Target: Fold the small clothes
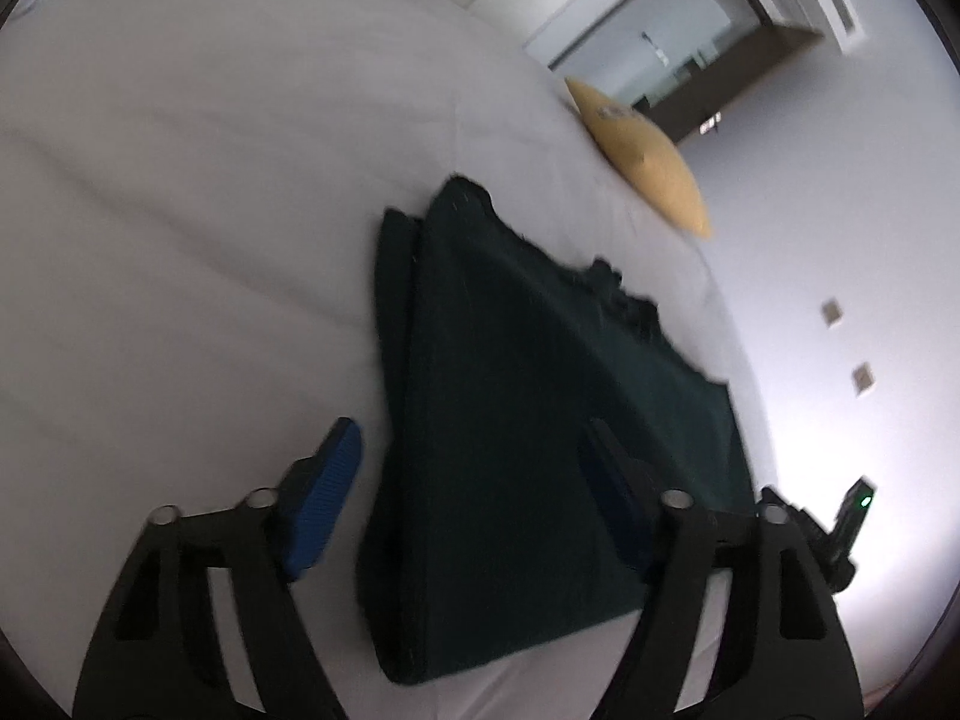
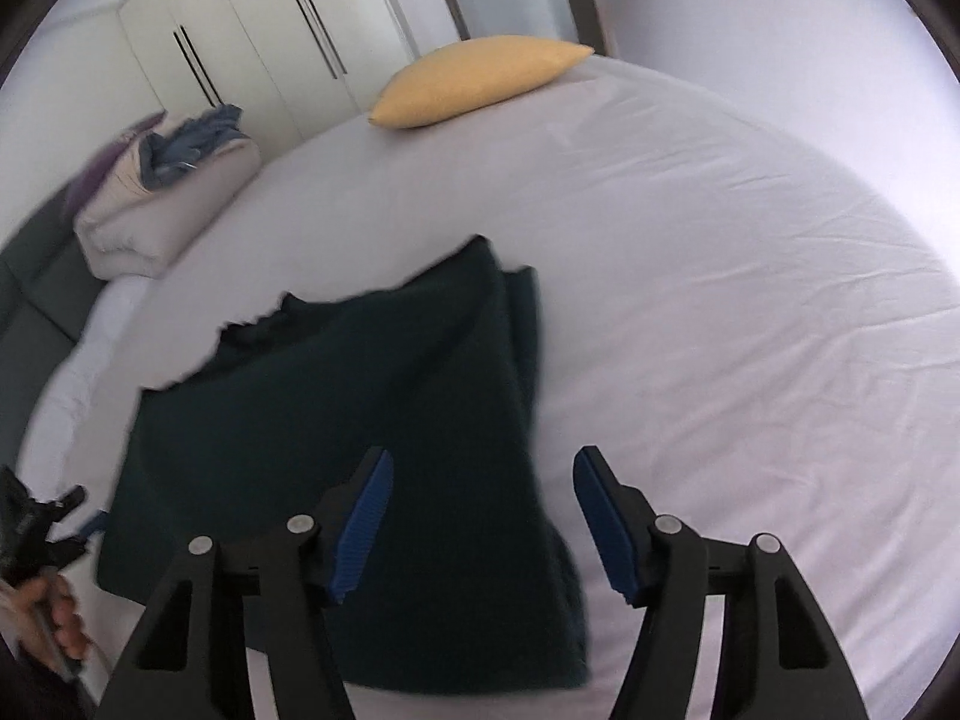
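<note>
A dark green garment [image 1: 528, 420] lies folded flat on the white bed sheet [image 1: 180, 180], with a narrower folded strip along one side. My left gripper [image 1: 471, 438] hovers open over its near part; the blue pads [image 1: 324, 498] stand wide apart and press on nothing. In the right wrist view the same garment [image 2: 360, 390] lies below my right gripper [image 2: 485, 462], which is also open with its pads clear of the cloth. The left gripper's body [image 2: 36, 522] and the hand holding it [image 2: 54, 618] show at the lower left there. Both pictures are blurred.
A yellow pillow [image 2: 480, 81] lies at the far edge of the bed [image 2: 720, 300]. A pile of pale bedding and blue cloth [image 2: 168, 198] sits at the bed's left side. White wardrobe doors [image 2: 270, 30] stand behind.
</note>
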Available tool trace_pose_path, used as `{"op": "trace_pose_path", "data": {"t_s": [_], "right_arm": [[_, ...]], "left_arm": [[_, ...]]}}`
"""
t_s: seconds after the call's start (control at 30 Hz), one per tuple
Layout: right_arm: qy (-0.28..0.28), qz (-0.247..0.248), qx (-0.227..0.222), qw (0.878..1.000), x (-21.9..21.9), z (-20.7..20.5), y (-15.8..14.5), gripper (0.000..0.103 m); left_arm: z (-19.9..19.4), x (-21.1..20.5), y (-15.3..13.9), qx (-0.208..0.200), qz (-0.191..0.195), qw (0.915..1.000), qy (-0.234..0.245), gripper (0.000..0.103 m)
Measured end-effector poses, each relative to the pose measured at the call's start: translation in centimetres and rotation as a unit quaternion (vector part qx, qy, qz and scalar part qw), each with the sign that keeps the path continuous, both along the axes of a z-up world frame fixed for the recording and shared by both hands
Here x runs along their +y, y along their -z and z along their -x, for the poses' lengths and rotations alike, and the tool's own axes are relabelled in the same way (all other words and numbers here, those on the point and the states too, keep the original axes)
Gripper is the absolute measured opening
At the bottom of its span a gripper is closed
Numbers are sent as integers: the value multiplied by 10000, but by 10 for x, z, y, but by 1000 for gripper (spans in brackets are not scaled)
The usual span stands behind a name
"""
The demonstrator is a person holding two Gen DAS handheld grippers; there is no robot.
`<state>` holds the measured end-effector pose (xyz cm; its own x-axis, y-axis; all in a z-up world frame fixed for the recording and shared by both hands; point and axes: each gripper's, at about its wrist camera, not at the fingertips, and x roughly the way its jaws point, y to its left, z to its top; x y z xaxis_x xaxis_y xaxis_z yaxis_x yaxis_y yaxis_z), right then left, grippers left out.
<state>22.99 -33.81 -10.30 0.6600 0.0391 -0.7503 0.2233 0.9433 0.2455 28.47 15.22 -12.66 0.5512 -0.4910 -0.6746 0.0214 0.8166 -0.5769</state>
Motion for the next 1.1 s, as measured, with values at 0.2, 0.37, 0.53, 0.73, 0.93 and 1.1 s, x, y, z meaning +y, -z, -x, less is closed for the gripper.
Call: {"op": "trace_pose_path", "data": {"t_s": [0.2,0.37,0.53,0.73,0.93,1.1], "right_arm": [[52,-188,94,9998,-8,21,13,51],[-165,-171,181,9996,-2,26,23,31],[-148,68,183,9997,4,25,21,15],[-91,33,195,9998,2,26,22,13],[7,-38,199,9998,1,28,24,11],[-11,-133,301,9995,-3,23,36,14]], "left_arm": [[16,-14,19,141,-648,9976,214,27],[30,-13,17,42,-887,9957,267,16],[39,-24,12,-84,-1310,9908,335,5],[51,-18,16,-20,-1253,9918,256,4],[62,-13,24,-22,-1098,9939,123,4],[58,-9,29,5,-972,9952,127,6]]}}
